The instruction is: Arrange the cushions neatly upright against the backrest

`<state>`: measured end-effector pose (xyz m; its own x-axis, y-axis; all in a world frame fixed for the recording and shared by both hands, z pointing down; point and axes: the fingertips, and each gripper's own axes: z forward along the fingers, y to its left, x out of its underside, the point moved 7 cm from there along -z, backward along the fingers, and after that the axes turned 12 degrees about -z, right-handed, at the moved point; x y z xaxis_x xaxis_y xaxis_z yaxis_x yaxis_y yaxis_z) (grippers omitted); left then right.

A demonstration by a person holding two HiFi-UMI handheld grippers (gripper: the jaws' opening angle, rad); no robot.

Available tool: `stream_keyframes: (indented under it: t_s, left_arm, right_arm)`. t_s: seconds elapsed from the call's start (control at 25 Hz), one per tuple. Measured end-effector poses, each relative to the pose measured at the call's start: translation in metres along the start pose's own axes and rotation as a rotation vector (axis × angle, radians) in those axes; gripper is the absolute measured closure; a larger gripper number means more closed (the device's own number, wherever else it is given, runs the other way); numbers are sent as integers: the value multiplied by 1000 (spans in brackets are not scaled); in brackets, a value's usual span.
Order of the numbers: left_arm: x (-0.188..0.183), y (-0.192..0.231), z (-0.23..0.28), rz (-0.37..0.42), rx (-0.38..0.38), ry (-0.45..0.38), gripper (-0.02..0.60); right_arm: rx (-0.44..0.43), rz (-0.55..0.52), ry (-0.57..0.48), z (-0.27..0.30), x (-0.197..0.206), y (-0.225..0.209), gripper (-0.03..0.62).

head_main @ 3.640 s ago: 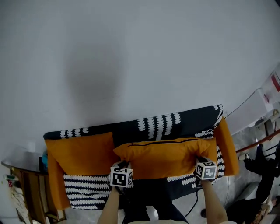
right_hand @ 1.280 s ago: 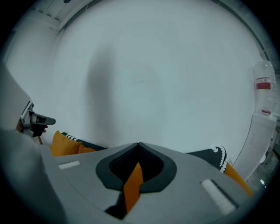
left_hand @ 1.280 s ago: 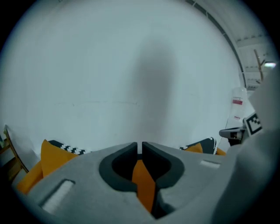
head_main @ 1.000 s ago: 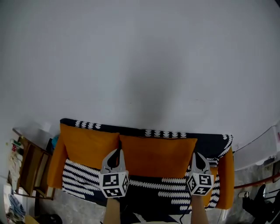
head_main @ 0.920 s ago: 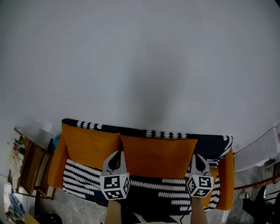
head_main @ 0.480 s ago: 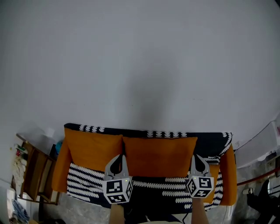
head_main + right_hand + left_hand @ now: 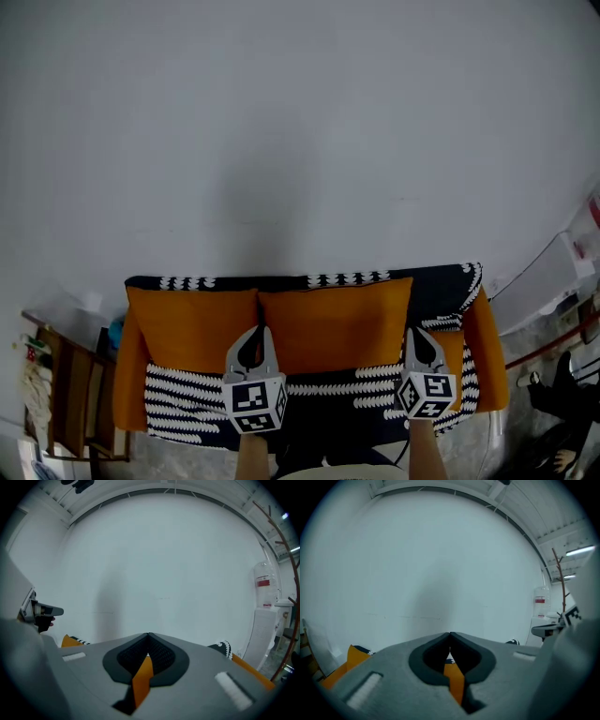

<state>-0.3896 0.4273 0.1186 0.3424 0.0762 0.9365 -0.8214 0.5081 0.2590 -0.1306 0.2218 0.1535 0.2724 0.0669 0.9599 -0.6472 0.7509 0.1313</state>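
Note:
Two orange cushions stand upright side by side against the backrest of a black-and-white patterned sofa [image 7: 309, 389]: the left cushion [image 7: 192, 319] and the right cushion [image 7: 337, 314]. My left gripper [image 7: 254, 327] hovers over the seat in front of the seam between them, jaws shut and empty. My right gripper [image 7: 418, 329] is by the right cushion's lower right corner, also shut and empty. In the left gripper view [image 7: 450, 633] and the right gripper view [image 7: 148, 633] the jaw tips meet against the white wall, with a strip of orange showing through the slot below.
Orange armrests flank the sofa, left [image 7: 127, 389] and right [image 7: 489, 352]. A wooden side table [image 7: 61, 398] stands at the left. A white unit [image 7: 548, 281] and clutter stand at the right. A white wall [image 7: 300, 141] rises behind the sofa.
Earlier both grippers held the right cushion over the seat; it now leans on the backrest with both grippers off it. Over the last second the grippers stayed shut and barely moved.

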Motion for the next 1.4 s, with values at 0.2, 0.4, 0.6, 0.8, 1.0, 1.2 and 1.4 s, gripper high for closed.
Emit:
stream_keyframes:
  t_s: [0.2, 0.4, 0.6, 0.8, 1.0, 1.2, 1.4]
  left_arm:
    - [12, 2, 8, -6, 93, 38, 575]
    - [32, -20, 27, -18, 202, 101, 575]
    - [51, -63, 47, -15, 324, 155, 575]
    - [65, -117, 64, 18, 429, 196, 575]
    - [84, -182, 79, 58, 513, 242, 575]
    - [114, -254, 94, 132, 546, 302, 574]
    - [155, -332, 125, 177, 540, 369, 569]
  right_arm:
    - [50, 3, 60, -24, 17, 11, 571]
    - [144, -15, 124, -57, 31, -10, 519]
    - [298, 22, 179, -98, 52, -46, 463]
    - [445, 101, 233, -144, 79, -87, 413]
    - [548, 216, 266, -187, 113, -130, 393]
    - [550, 321, 318, -205, 163, -173, 387]
    - [515, 382, 356, -198, 213, -236, 381]
